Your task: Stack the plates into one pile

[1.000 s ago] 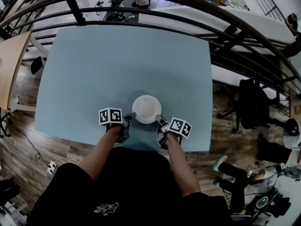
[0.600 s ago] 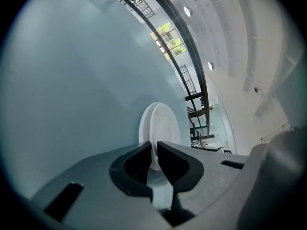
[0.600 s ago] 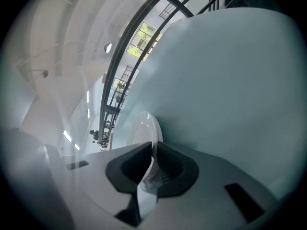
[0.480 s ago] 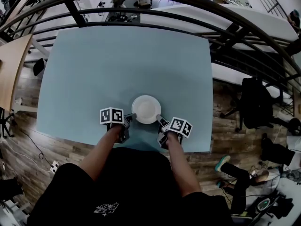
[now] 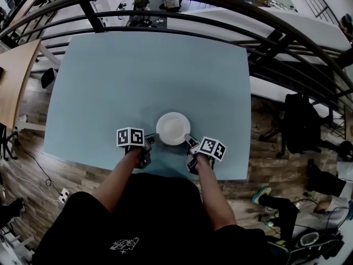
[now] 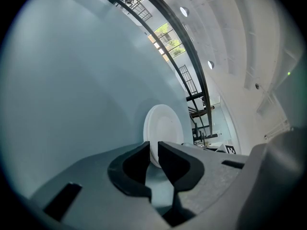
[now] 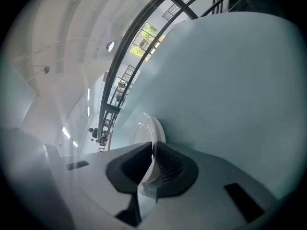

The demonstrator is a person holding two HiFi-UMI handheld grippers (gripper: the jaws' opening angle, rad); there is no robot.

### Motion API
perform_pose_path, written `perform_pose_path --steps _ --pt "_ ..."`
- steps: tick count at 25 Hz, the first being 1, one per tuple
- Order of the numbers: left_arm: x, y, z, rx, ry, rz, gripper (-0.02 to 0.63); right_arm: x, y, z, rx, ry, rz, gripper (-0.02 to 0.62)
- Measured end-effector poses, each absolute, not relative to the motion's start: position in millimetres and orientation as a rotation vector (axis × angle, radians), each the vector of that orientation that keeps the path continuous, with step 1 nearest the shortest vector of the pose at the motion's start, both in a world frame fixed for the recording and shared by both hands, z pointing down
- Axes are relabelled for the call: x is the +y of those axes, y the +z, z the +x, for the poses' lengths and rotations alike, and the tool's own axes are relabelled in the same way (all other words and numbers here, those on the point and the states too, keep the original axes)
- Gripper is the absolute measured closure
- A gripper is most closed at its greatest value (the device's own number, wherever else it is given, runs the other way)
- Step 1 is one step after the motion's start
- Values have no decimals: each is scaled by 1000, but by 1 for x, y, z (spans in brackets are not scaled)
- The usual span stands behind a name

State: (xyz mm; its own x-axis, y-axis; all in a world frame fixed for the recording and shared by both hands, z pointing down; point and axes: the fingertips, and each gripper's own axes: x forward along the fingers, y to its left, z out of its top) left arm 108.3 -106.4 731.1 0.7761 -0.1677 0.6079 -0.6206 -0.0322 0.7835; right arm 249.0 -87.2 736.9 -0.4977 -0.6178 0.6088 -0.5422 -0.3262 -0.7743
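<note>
plates [image 5: 172,128] flat, face-up, surface's [image 5: 138,76] near edge | left gripper [image 5: 149,140] jaws just opening, rim loose between | right gripper [image 5: 187,139] jaws clamp rim

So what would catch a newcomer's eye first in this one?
The white plate near the front edge of the blue table, flanked by both tools. The right tool clamps its rim. The left tool has just been opening its jaws, the rim between them.
</note>
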Motion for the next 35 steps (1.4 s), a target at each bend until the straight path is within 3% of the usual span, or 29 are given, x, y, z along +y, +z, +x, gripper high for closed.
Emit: perform_pose_path --steps 23,35 --pt "-114 721 92 -688 410 1633 571 -83 727 255 1964 -1916 -1740 532" --pt "-135 668 62 -866 377 1824 592 -102 671 228 2343 -1581 -1761 588"
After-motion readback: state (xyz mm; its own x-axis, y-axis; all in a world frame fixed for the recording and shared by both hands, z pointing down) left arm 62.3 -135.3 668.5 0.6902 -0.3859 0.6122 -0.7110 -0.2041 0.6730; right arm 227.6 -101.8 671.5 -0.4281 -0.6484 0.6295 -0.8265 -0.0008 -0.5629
